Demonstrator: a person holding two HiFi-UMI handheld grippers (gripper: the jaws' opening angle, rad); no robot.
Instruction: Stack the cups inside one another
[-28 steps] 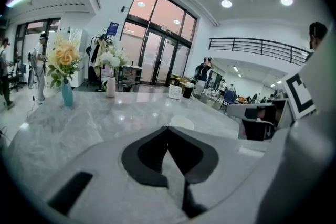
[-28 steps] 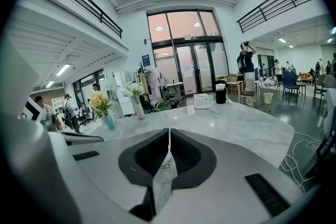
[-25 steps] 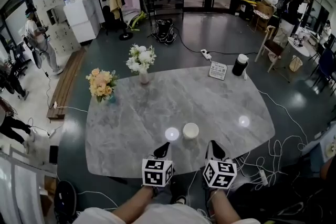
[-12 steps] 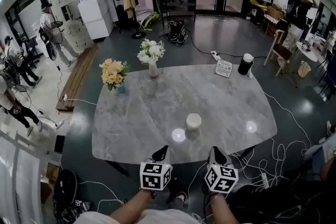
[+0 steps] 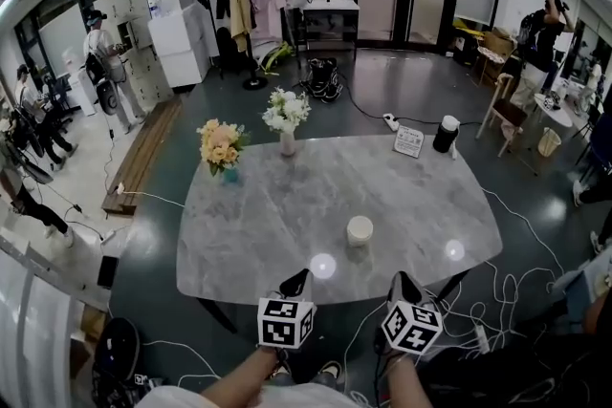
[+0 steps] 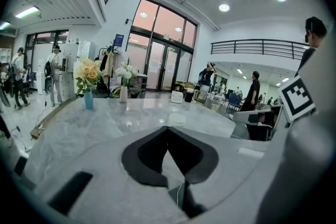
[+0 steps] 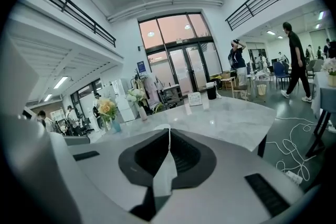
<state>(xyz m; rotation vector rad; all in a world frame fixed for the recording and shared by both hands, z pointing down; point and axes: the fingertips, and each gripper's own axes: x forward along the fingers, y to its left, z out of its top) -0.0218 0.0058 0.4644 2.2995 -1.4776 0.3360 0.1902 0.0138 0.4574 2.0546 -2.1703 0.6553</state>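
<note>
Holding in left gripper (image 6: 168,129): nothing, jaws closed together.
Right gripper (image 7: 168,132): jaws closed together, empty.
Cup (image 5: 360,230): alone on worktop (image 5: 258,205), untouched.
Sign (image 5: 408,140): print too small to read.

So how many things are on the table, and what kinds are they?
Cups: 1, the cream cup (I can't tell if more are stacked inside)
Vases of flowers: 2, the orange bunch and the white bunch
Signs: 1, the sign card
Canisters: 1, the black canister
Total: 5
</note>
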